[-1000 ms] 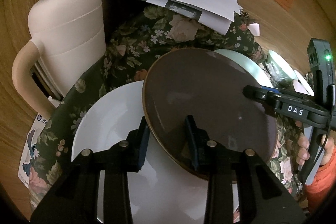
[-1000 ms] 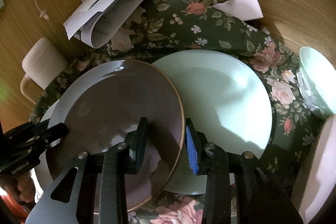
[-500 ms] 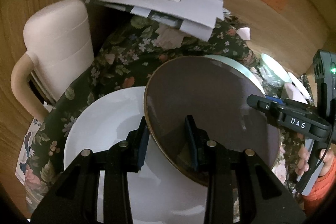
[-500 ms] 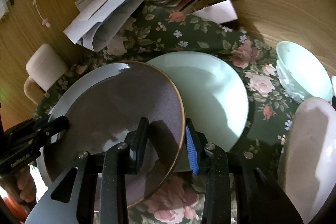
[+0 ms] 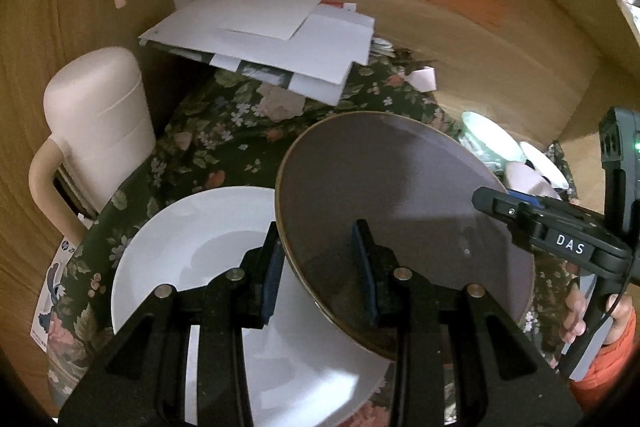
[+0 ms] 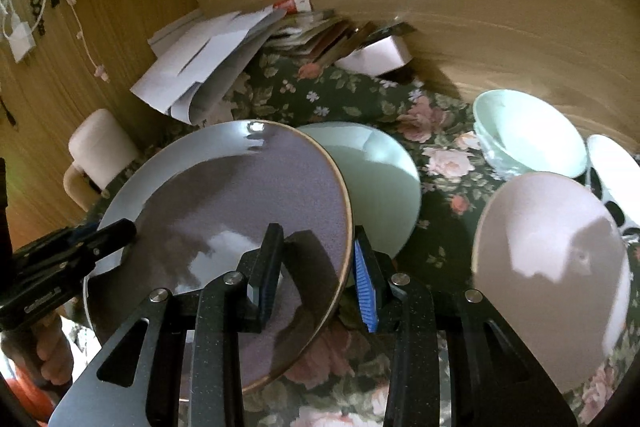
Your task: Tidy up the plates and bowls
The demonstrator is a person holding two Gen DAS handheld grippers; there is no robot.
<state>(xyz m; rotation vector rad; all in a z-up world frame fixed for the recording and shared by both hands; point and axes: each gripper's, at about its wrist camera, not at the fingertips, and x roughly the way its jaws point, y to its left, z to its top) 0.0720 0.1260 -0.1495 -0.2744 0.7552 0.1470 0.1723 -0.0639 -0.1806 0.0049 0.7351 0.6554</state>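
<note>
Lifted higher than a second ago, the brown plate (image 5: 404, 211) is now hanging tilted above the worktop's floral cloth (image 5: 224, 143), and more of the pale green plate (image 6: 380, 183) is showing beyond its rim. At far left a cream jug (image 5: 100, 123) is standing against the wooden wall, with a stack of papers (image 5: 276, 31) leaning behind it. A white plate (image 5: 224, 263) is lying flat on the cloth, partly under the raised plate. The left tongs (image 5: 318, 269) are gripping the brown plate's near-left rim — one finger above, one below. The right tongs (image 6: 316, 271) are clamping the opposite rim in the same manner, so the plate is being carried between both. Further right a pale green bowl (image 6: 528, 131) is sitting on the cloth, and a pinkish dish (image 6: 552, 267) is lying nearest the right edge — apart from the green plate.
</note>
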